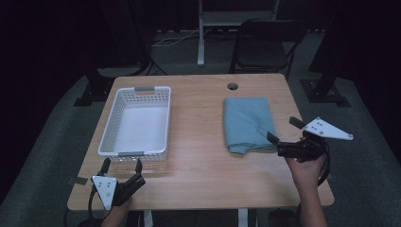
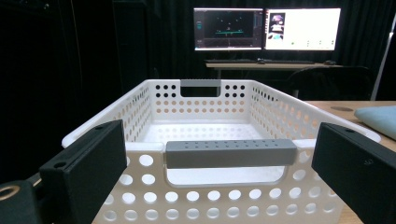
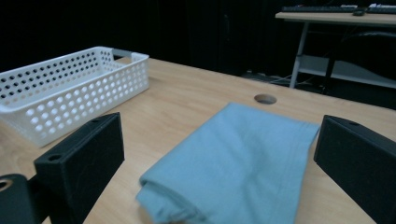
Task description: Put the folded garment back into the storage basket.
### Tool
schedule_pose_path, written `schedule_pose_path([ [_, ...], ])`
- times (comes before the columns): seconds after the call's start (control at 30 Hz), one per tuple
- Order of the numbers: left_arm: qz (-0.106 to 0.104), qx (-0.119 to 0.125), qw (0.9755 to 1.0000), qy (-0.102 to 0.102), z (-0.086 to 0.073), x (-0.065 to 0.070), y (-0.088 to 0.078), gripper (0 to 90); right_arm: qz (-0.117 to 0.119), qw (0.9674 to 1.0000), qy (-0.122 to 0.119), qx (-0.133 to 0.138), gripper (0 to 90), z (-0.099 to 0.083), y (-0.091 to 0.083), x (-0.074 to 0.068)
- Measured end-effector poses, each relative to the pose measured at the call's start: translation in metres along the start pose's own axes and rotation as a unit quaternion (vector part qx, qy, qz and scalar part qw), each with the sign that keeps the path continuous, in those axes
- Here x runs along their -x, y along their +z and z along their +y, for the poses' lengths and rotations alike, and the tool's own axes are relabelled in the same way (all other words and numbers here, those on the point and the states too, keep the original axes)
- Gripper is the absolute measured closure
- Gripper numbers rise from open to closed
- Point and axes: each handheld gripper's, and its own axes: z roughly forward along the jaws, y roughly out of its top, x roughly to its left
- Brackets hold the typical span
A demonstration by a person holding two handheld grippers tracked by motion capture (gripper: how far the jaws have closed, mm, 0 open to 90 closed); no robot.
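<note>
While both jaws gape, right gripper (image 1: 283,130) nears folded teal cloth (image 1: 247,124)
Left gripper (image 1: 122,165), released, sits just before white basket (image 1: 137,122)

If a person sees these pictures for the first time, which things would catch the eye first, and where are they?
The white basket with holes in its walls stands out first, empty on the left half of the wooden table. Next comes the folded blue-green cloth lying flat on the right half. The left gripper waits with open jaws just before the basket's near end, and the right gripper has open jaws at the cloth's near right corner.
</note>
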Motion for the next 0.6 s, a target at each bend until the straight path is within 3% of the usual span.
schedule_pose_path([
  [0.23, -0.002, -0.001, 1.0000, 0.000, 0.000, 0.000, 0.000, 4.5, 0.000, 1.0000, -0.003, -0.005, 2.0, 0.018, 0.012, 0.011],
  [0.3, -0.002, -0.001, 1.0000, 0.000, 0.000, 0.000, 0.000, 4.5, 0.002, 0.9998, 0.002, -0.018, 2.0, 0.023, 0.023, 0.018],
  [0.6, -0.004, 0.000, 1.0000, 0.000, 0.000, 0.000, 0.000, 4.5, 0.002, 0.9977, 0.029, -0.061, 2.7, 0.020, 0.061, 0.041],
])
